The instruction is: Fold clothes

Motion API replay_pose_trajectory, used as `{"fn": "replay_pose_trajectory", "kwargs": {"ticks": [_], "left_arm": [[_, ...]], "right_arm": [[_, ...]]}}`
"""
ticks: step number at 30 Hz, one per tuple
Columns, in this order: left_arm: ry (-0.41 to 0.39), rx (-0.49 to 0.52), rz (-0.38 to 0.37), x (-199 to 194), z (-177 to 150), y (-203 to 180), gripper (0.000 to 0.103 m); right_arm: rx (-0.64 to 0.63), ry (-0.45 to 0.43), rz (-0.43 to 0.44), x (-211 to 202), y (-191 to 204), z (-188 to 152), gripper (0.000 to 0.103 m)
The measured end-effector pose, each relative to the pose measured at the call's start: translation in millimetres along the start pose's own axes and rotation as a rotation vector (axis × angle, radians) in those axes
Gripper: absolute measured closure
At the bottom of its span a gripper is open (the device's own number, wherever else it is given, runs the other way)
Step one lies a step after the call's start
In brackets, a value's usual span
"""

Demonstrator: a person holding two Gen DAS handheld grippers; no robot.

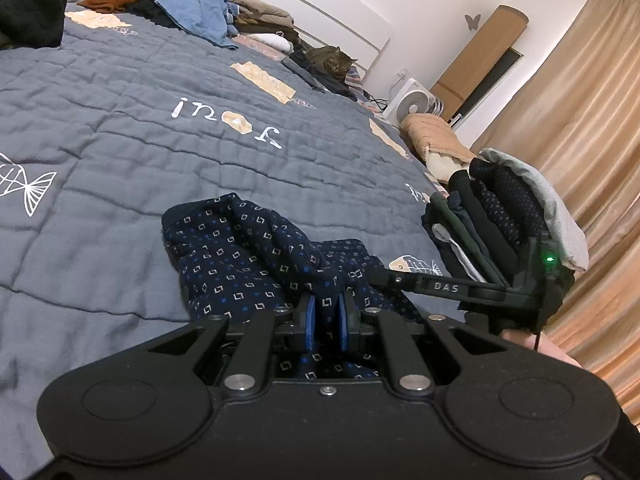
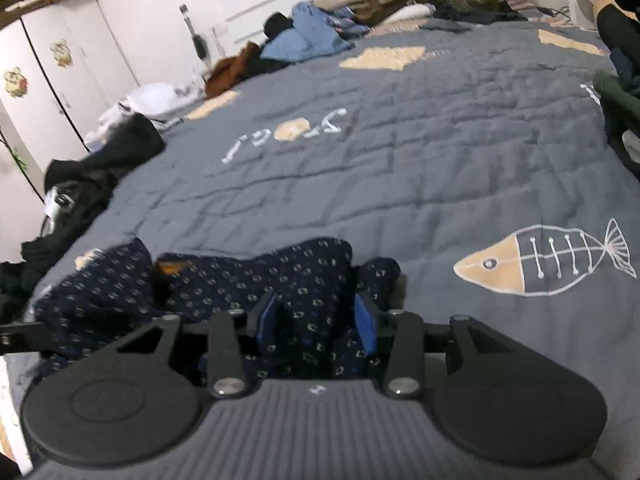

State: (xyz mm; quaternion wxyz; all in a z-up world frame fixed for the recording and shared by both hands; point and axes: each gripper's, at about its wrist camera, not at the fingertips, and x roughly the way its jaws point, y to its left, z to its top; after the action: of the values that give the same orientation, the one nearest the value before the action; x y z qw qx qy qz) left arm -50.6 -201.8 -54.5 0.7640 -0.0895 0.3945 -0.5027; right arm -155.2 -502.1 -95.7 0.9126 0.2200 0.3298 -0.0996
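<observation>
A navy patterned garment point(image 1: 256, 256) was found crumpled at the near edge of the bed point(image 1: 120, 128). The left tongs point(image 1: 327, 310) were clamped on its fabric; the right tongs point(image 2: 316, 316) stood apart over a fold. Soft, limp cloth was judged best taken at hems. A folded stack point(image 1: 500, 216) lay near; a cat point(image 1: 334, 62) was well apart.

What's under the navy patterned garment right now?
The navy patterned garment lies crumpled on the grey quilt. Quilt shows all around it; anything beneath its folds is covered.
</observation>
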Motion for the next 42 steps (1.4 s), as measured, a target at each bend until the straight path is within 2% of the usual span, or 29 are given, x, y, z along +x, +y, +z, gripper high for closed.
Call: {"fn": "replay_pose_trajectory", "kwargs": {"ticks": [1, 3, 4, 5, 12, 15, 18, 21, 23, 25, 27, 28, 29, 33, 35, 42], "left_arm": [[0.000, 0.001, 0.000, 0, 0, 0, 0.091], [-0.001, 0.001, 0.001, 0, 0, 0, 0.091], [-0.001, 0.001, 0.001, 0, 0, 0, 0.091], [-0.002, 0.001, 0.001, 0, 0, 0, 0.091], [-0.012, -0.003, -0.007, 1, 1, -1, 0.091], [-0.011, -0.001, -0.008, 2, 0, -2, 0.091], [-0.007, 0.002, -0.003, 5, -1, -3, 0.091], [-0.013, -0.003, -0.002, 7, 0, -3, 0.091], [-0.022, -0.012, -0.007, 6, 2, -3, 0.091], [-0.031, -0.021, -0.010, 7, 3, -3, 0.091], [-0.039, -0.031, -0.012, 8, 4, -3, 0.091], [-0.041, -0.035, -0.012, 8, 4, -3, 0.091], [-0.044, -0.038, -0.013, 8, 5, -3, 0.091], [-0.056, -0.051, -0.015, 9, 6, -3, 0.091], [-0.070, -0.054, -0.023, 6, 6, -4, 0.091], [-0.099, -0.069, -0.046, 4, 8, -5, 0.091]], "right_arm": [[0.000, -0.003, -0.005, 1, 0, -1, 0.061], [-0.003, -0.018, 0.000, 0, 3, -5, 0.070], [-0.002, -0.022, 0.000, -1, 4, -4, 0.087], [0.002, -0.023, -0.003, -2, 5, -3, 0.098], [0.031, -0.173, 0.034, -47, 5, 16, 0.099], [0.013, -0.161, -0.001, -46, 0, 15, 0.099], [0.004, -0.096, -0.040, -28, -8, 5, 0.098], [0.050, -0.062, -0.046, -20, -17, 0, 0.094], [0.054, -0.088, -0.033, -29, -16, 6, 0.094], [0.016, -0.114, 0.046, -47, -6, 14, 0.092], [-0.038, -0.128, 0.138, -64, 8, 21, 0.078], [-0.078, -0.127, 0.183, -71, 17, 22, 0.059], [-0.121, -0.122, 0.222, -76, 27, 22, 0.048], [-0.299, -0.077, 0.334, -82, 66, 16, 0.045], [-0.338, -0.050, 0.330, -76, 79, 12, 0.044], [-0.355, 0.015, 0.310, -54, 92, -2, 0.044]]}}
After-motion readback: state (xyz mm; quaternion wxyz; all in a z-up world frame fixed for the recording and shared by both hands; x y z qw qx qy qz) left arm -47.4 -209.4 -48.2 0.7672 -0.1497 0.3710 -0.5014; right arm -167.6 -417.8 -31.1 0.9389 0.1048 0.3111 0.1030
